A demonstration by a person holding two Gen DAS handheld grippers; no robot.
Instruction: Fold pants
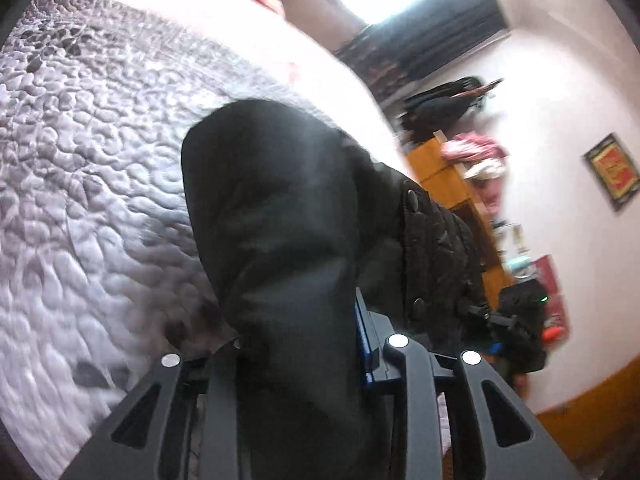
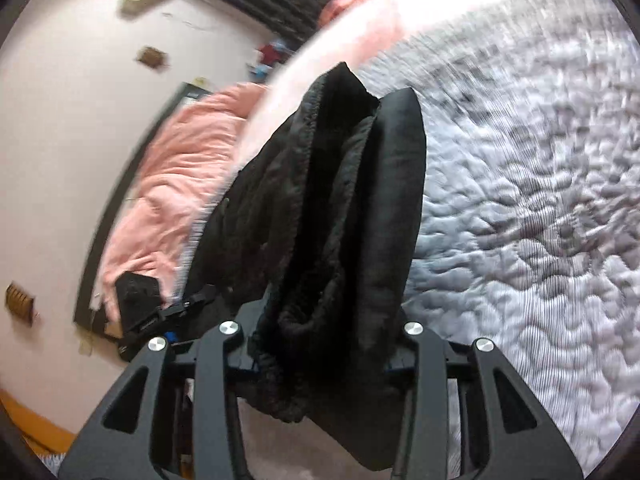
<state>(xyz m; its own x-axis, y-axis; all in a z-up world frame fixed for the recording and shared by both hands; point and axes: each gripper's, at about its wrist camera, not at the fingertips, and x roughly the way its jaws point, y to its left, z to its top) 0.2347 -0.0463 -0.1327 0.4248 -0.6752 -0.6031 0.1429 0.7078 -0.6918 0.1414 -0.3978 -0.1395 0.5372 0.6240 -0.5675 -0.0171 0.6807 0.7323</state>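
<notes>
We hold the black pants (image 1: pixel 280 240) in both grippers, lifted above the quilted bed (image 1: pixel 100 160). In the left wrist view the fabric fills the centre and lower middle of the frame and runs down between the jaws of the left gripper (image 1: pixel 304 360), which are closed on it. In the right wrist view the bunched waistband end of the pants (image 2: pixel 340 220) hangs at centre frame, pinched by the jaws of the right gripper (image 2: pixel 320 336).

We judge these risks:
- Slippage: the right grip takes several gathered layers, so an inner layer may pull free and drop.
- Uneven fold: both views show motion blur; a fast swing may twist the legs before we lay them down.
- Overshoot: the bed edge sits near the cloth at upper centre of the right view, so part may land off the quilt.
</notes>
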